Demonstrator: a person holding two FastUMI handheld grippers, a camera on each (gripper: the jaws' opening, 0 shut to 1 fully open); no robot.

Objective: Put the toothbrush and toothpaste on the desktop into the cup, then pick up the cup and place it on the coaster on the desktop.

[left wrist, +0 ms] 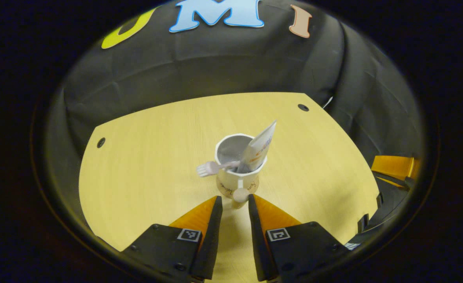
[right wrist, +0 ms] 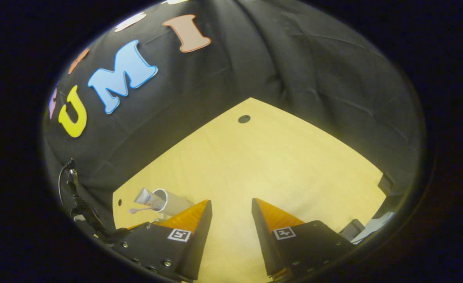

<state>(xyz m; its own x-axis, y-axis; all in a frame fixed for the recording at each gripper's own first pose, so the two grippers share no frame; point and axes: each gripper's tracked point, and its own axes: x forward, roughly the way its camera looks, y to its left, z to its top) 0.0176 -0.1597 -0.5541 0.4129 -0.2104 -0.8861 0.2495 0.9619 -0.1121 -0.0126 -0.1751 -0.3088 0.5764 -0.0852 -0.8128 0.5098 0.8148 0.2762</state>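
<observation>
We see the cup point(left wrist: 239, 167) upright on the coaster point(left wrist: 237, 191) mid-tabletop point(left wrist: 145, 165), holding toothbrush point(left wrist: 211, 168) and toothpaste point(left wrist: 259, 147). The left gripper point(left wrist: 235, 202) is spread just before it; the right gripper point(right wrist: 231, 206) is spread over bare tabletop.

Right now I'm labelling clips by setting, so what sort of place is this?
Likely a staged recording booth: a bare wooden desktop backed by draped black cloth, with one cup holding toothpaste and a toothbrush.

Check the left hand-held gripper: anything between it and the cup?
Nothing visible. The left hand-held gripper is open, facing the cup with bare desktop between. The toothbrush and toothpaste sit inside it, and a brown disc, seemingly the coaster, shows beneath.
</observation>
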